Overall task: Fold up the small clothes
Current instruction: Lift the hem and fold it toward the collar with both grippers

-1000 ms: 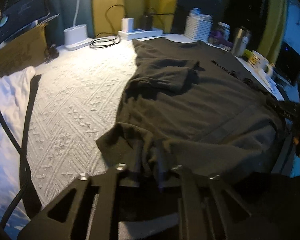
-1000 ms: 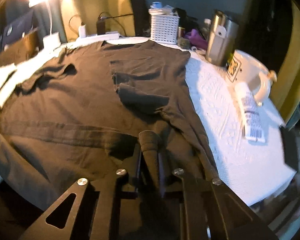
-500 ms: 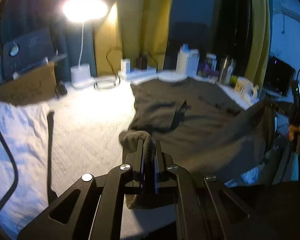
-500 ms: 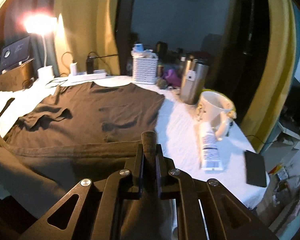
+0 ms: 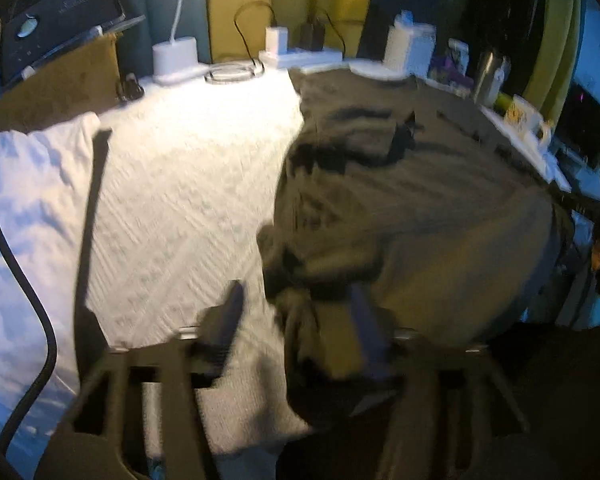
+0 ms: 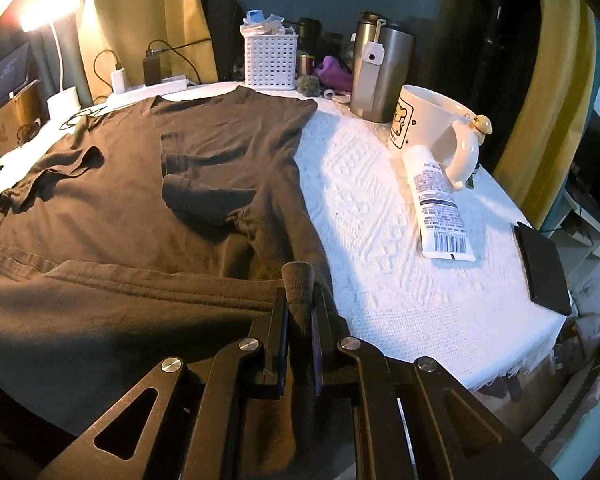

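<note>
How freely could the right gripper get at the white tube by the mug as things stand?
Probably not freely: the right gripper is shut on the shirt hem. The cloth toward the tube looks bare.

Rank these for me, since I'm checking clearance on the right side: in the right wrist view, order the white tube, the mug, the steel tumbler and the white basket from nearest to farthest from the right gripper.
From the right gripper, shut on the shirt's hem:
1. White tube, lying to its right.
2. Mug, just behind the tube.
3. Steel tumbler, behind the mug.
4. White basket, at the table's far edge.
</note>
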{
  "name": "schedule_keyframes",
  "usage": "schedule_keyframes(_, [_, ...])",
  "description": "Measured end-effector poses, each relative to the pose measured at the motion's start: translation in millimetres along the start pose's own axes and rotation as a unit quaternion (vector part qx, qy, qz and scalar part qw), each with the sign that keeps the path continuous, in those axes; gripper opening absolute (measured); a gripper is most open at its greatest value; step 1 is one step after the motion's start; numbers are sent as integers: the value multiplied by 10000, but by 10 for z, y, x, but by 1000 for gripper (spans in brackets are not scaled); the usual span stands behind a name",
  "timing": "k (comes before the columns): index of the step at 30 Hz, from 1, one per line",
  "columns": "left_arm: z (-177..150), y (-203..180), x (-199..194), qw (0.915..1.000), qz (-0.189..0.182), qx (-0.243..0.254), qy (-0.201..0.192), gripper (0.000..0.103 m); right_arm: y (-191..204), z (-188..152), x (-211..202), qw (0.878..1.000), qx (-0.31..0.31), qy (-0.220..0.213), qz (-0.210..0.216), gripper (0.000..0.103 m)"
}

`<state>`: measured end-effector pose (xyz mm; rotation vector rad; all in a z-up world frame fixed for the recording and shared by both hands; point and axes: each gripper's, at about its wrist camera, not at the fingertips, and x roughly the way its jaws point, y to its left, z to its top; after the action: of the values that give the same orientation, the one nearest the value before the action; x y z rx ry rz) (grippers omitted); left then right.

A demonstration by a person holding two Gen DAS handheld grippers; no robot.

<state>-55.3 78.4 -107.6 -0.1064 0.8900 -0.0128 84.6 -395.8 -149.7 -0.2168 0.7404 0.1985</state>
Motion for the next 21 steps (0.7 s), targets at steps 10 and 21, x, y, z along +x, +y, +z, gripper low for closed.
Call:
schedule_keyframes(10, [108,18,348,9993,129,163,325,62,-178,-65,-45,9992,217,-4,-335,76])
schedule_keyframes(21, [17,-268,251,9970,174,753,44,37,-70,-102,-173,9994,98,-223,252,54])
